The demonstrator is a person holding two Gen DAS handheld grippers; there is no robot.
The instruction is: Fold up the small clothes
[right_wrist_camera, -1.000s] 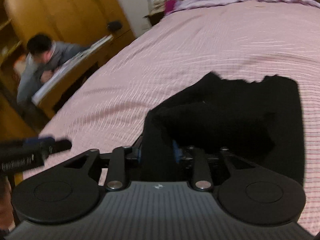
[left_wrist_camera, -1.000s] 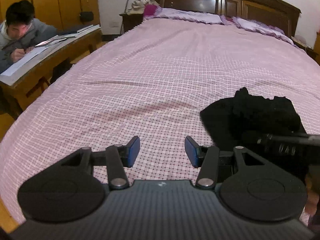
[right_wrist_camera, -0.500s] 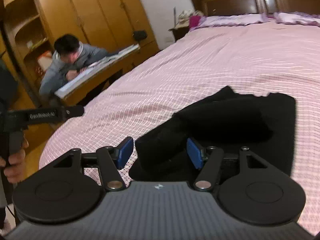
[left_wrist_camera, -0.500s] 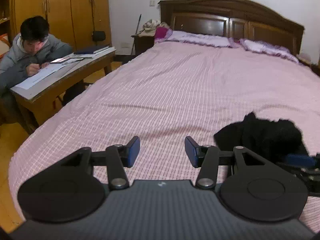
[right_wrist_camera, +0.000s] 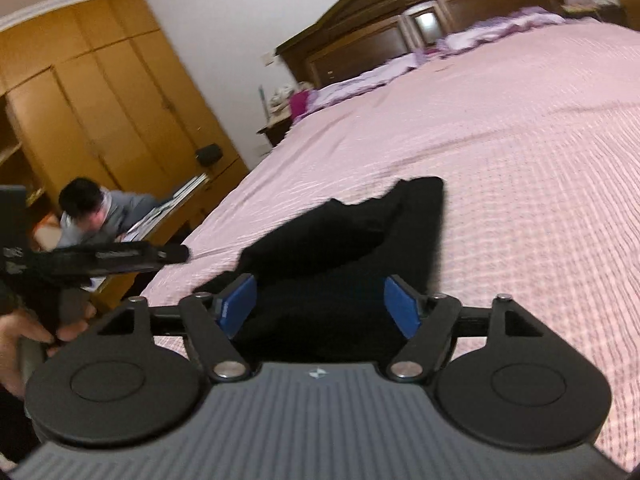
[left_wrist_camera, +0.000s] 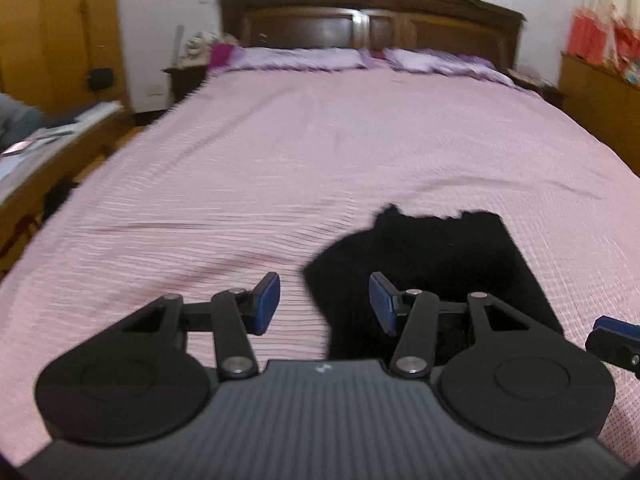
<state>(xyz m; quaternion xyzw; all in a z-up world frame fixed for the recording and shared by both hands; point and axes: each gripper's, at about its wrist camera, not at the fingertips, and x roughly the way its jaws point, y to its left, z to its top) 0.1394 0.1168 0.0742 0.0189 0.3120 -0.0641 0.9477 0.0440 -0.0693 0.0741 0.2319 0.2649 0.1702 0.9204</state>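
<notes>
A small black garment (left_wrist_camera: 432,256) lies folded over on the pink checked bedspread (left_wrist_camera: 280,168) near the bed's foot. My left gripper (left_wrist_camera: 324,302) is open just above the spread, its right finger over the garment's left edge. In the right wrist view the same black garment (right_wrist_camera: 360,240) lies bunched under my right gripper (right_wrist_camera: 320,306), which is open with cloth beneath the gap, nothing pinched. The right gripper's tip (left_wrist_camera: 612,338) shows at the left view's right edge. The left gripper's body (right_wrist_camera: 112,258) shows at the right view's left, with a hand (right_wrist_camera: 24,340) on its handle.
A dark wooden headboard (left_wrist_camera: 368,20) and purple pillows (left_wrist_camera: 304,58) stand at the far end. A person (right_wrist_camera: 100,216) sits at a wooden desk (left_wrist_camera: 44,148) left of the bed. Yellow wardrobes (right_wrist_camera: 100,112) line the left wall; a cabinet (left_wrist_camera: 600,96) stands right.
The right gripper let go of the black garment and opened wide. The left gripper swung right toward the garment, now at its left edge. The garment dropped onto the spread.
</notes>
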